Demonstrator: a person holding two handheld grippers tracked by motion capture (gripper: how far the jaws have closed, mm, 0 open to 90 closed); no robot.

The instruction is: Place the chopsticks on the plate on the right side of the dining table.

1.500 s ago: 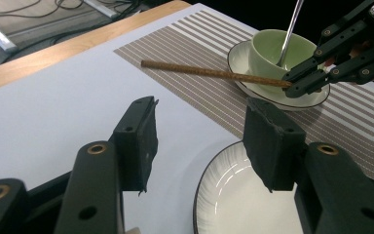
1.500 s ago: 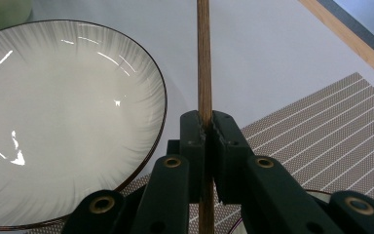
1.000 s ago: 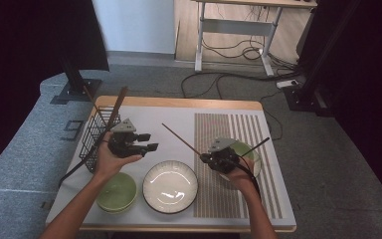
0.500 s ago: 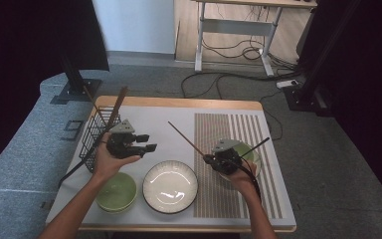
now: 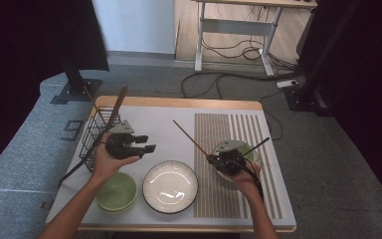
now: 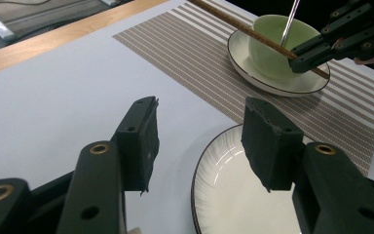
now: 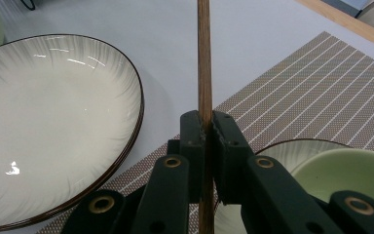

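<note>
Chopstick (image 7: 204, 58) is clamped between the closed jaws of the right gripper (image 7: 205, 127), pointing to 12 o'clock. Left gripper (image 6: 199, 141) is held open, empty, above the white plate (image 6: 224, 195).

High view looks down from above; both close gripper views share the white plate (image 6: 243, 195)

My left forearm enters the high view from about 7 o'clock, hand palm-up under the left gripper (image 5: 148, 148), jaws pointing toward 3 o'clock. Those jaws stand apart, nothing between the pads (image 6: 146, 141). My right forearm enters from about 5 o'clock; the hand (image 5: 246, 180) grips its tool from below. The right gripper (image 7: 205, 129) has its jaws pinched together on a thin wooden stick (image 7: 204, 58), pointing toward 10 o'clock.
</note>
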